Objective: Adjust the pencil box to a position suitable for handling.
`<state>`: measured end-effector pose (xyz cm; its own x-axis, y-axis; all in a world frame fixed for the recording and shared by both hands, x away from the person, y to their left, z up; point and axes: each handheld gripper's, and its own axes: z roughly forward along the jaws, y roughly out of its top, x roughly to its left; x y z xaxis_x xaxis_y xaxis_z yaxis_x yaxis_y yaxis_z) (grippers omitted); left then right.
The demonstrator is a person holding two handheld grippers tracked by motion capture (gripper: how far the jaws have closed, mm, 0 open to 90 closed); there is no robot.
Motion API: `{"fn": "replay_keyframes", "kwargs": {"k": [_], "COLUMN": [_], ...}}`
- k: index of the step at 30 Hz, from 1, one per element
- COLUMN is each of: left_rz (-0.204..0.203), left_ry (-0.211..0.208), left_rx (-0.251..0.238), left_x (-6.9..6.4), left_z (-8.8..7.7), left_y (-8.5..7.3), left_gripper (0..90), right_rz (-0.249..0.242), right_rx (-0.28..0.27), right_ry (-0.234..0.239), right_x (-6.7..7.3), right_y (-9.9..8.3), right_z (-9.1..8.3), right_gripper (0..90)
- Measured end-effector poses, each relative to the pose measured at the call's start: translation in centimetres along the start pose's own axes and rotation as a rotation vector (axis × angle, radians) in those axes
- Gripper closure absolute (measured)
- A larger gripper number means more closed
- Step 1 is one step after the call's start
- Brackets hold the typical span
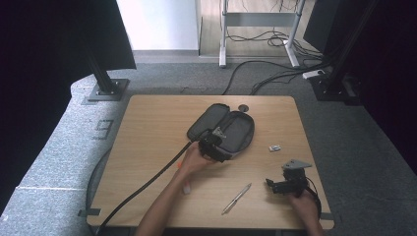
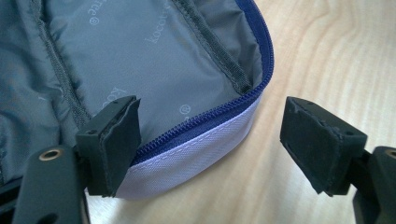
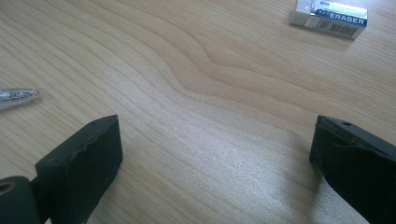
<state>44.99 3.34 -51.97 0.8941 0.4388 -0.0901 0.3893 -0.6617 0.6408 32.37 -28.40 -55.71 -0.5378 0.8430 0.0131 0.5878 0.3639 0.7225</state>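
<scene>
An open grey pencil case (image 1: 231,129) lies at the middle of the wooden table (image 1: 147,132). My left gripper (image 1: 215,142) is at the case's near edge. In the left gripper view my left gripper (image 2: 210,121) stands open: one jaw hangs over the grey lining (image 2: 154,56), the other over bare wood, and the blue-zippered rim (image 2: 219,109) runs between them untouched. My right gripper (image 1: 273,185) rests near the front right of the table. In its own view the right gripper (image 3: 217,140) is open over bare wood.
A clear pen (image 1: 236,198) lies near the front edge, and its tip (image 3: 16,96) shows left of the right jaws. A small white eraser (image 1: 275,147) (image 3: 329,16) lies right of the case. Black cables trail off the table's front left and across the floor behind.
</scene>
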Motion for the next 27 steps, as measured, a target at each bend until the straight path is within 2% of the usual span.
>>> {"fn": "replay_keyframes", "kwargs": {"k": [12,27], "left_rz": [0.016,0.036], "left_ry": [-0.020,-0.046], "left_rx": [0.011,0.009], "left_x": [-2.4,-5.0], "left_z": [-0.8,-1.4], "left_y": [-1.7,-3.0], "left_gripper": [21.2,21.2], "right_rz": [0.000,0.000], "right_rx": [0.000,0.000], "right_ry": [0.000,0.000], "right_x": [0.0,0.0], "right_y": [0.0,0.0], "right_z": [0.0,0.0], "right_gripper": [2.3,2.3]}}
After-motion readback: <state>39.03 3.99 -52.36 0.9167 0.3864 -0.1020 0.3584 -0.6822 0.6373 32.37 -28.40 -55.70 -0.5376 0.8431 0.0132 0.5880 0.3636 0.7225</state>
